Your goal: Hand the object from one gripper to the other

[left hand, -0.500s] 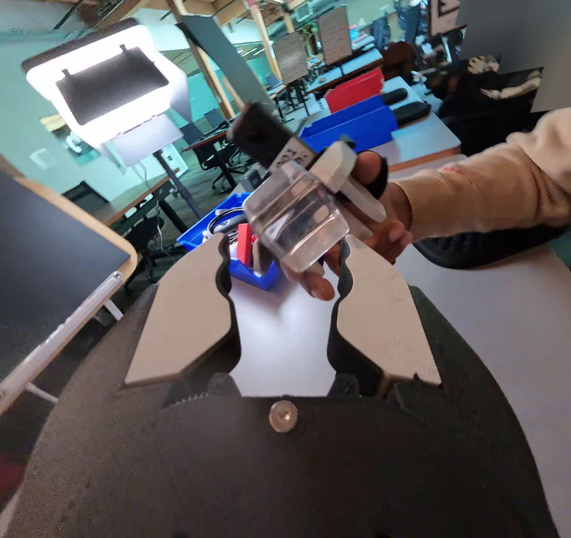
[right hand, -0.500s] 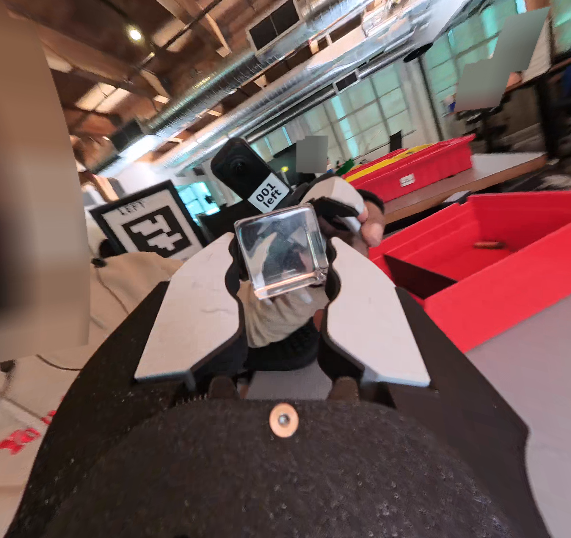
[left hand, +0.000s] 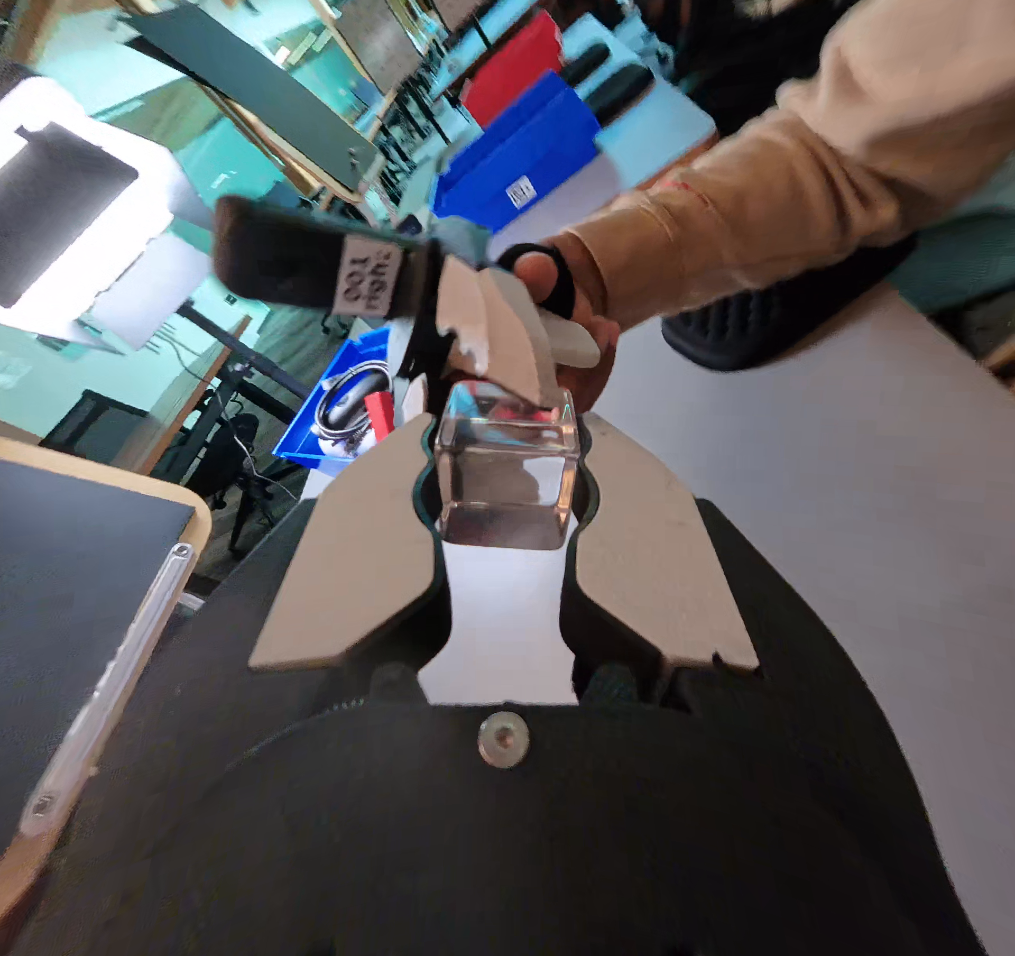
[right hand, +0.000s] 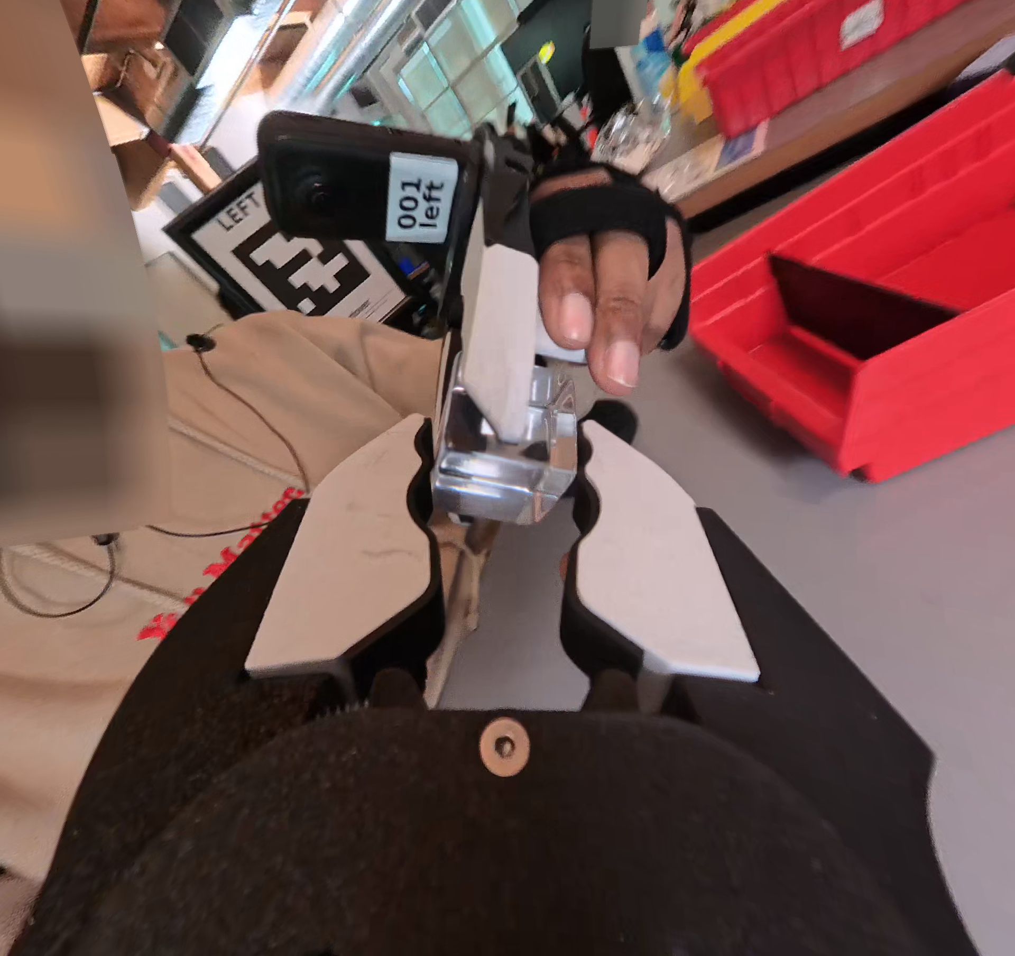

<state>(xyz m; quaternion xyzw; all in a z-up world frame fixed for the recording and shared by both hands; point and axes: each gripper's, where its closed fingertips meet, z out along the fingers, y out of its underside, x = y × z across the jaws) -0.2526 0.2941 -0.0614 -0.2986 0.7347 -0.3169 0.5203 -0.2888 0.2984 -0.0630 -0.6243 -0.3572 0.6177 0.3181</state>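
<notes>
The clear cube (left hand: 506,482) sits between the fingertips of both grippers, above the grey table (left hand: 824,490). The left gripper (left hand: 505,468) is closed on its sides. The right gripper (right hand: 502,457) also brackets it; its left fingertip touches, while a slight gap shows on the right, so its grip is unclear.

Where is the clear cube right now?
In both wrist views the clear cube sits mid-air between both grippers' fingertips, left gripper and right gripper, above the grey table.
</notes>
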